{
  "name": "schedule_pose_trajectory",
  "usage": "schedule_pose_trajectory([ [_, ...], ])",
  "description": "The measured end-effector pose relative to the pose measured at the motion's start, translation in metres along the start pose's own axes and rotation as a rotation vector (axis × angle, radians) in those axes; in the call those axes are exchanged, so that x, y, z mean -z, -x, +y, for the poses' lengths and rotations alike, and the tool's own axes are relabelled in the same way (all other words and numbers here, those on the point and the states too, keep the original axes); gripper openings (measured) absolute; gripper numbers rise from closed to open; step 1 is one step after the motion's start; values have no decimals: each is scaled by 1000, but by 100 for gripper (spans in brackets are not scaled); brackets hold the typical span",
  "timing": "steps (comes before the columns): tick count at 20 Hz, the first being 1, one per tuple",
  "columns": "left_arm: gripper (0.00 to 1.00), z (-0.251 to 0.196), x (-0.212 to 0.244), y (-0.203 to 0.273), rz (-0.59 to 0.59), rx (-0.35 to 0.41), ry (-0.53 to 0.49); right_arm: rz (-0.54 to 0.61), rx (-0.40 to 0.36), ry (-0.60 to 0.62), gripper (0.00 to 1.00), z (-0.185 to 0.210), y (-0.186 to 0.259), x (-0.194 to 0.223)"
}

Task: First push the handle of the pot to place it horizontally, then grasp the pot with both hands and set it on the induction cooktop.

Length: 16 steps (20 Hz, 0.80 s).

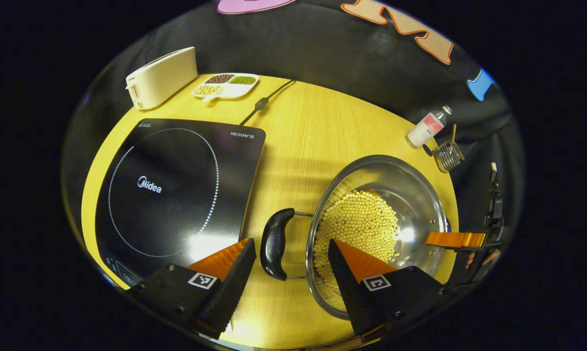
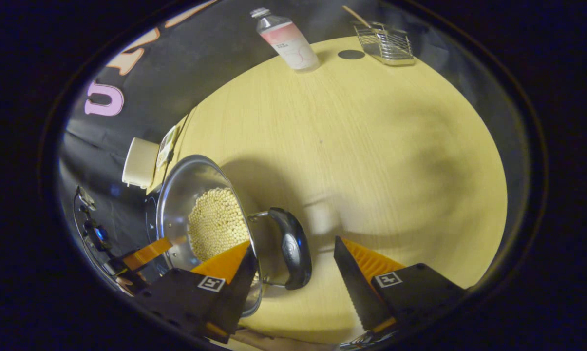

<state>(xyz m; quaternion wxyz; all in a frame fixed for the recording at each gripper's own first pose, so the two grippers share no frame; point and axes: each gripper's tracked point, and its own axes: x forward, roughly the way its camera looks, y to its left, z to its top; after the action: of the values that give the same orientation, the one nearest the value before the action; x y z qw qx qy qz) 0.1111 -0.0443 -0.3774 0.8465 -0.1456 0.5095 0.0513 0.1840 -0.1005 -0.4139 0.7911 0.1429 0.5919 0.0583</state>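
Dim booth, warm light from above. Table [image 1: 312, 131] evenly lit in left gripper view; glare patch on cooktop [image 1: 176, 190] near its front edge, bright glint inside pot [image 1: 400, 204]. Soft broad shadows cross table in right gripper view, darkest beside pot [image 2: 196, 195]. Strong fisheye bending at edges of both views; rims darken. Focus sharp at centre, softer toward rims.

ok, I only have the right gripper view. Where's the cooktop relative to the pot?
Observer: In the left gripper view the cooktop lies past the pot's far handle, with bare table between.
Operator: What's behind it?
Observer: A toaster and a divided dish of beans.
Operator: Left gripper state?
Observer: The left gripper is open, straddling that handle and the pot's rim.
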Motion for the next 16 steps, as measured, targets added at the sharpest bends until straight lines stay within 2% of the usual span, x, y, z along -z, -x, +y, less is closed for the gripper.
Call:
schedule_pose_trajectory([
  [1,93,0,0,-3,2,-2,3,1,2,1,80,0,-3,0],
  [2,93,0,0,-5,5,0,7,3,2,4,89,0,-5,0],
  [3,91,-1,0,-7,7,5,11,8,3,5,80,0,-6,2],
  [5,87,-4,1,-12,17,22,17,15,3,10,80,0,-10,2],
  [6,91,-5,3,-14,23,24,21,20,3,11,80,0,-12,3],
  [7,82,-2,3,-15,28,19,21,21,0,12,80,0,-13,4],
  [8,81,-1,4,-18,29,16,23,24,-26,-6,80,7,-17,4],
  [9,77,1,3,-20,28,12,29,25,-34,-13,71,10,-15,4],
  [10,81,4,3,-23,30,2,36,27,-27,-15,61,12,-18,4],
  [11,76,5,5,-21,32,1,48,25,-19,-14,52,11,-17,4],
  [13,66,6,3,-23,28,7,65,10,-22,-23,53,11,-17,2],
  [14,65,6,4,-23,28,4,72,-4,-25,-30,58,11,-18,-1],
  [16,61,5,3,-22,21,-7,87,-22,-14,-21,47,12,-15,1],
])
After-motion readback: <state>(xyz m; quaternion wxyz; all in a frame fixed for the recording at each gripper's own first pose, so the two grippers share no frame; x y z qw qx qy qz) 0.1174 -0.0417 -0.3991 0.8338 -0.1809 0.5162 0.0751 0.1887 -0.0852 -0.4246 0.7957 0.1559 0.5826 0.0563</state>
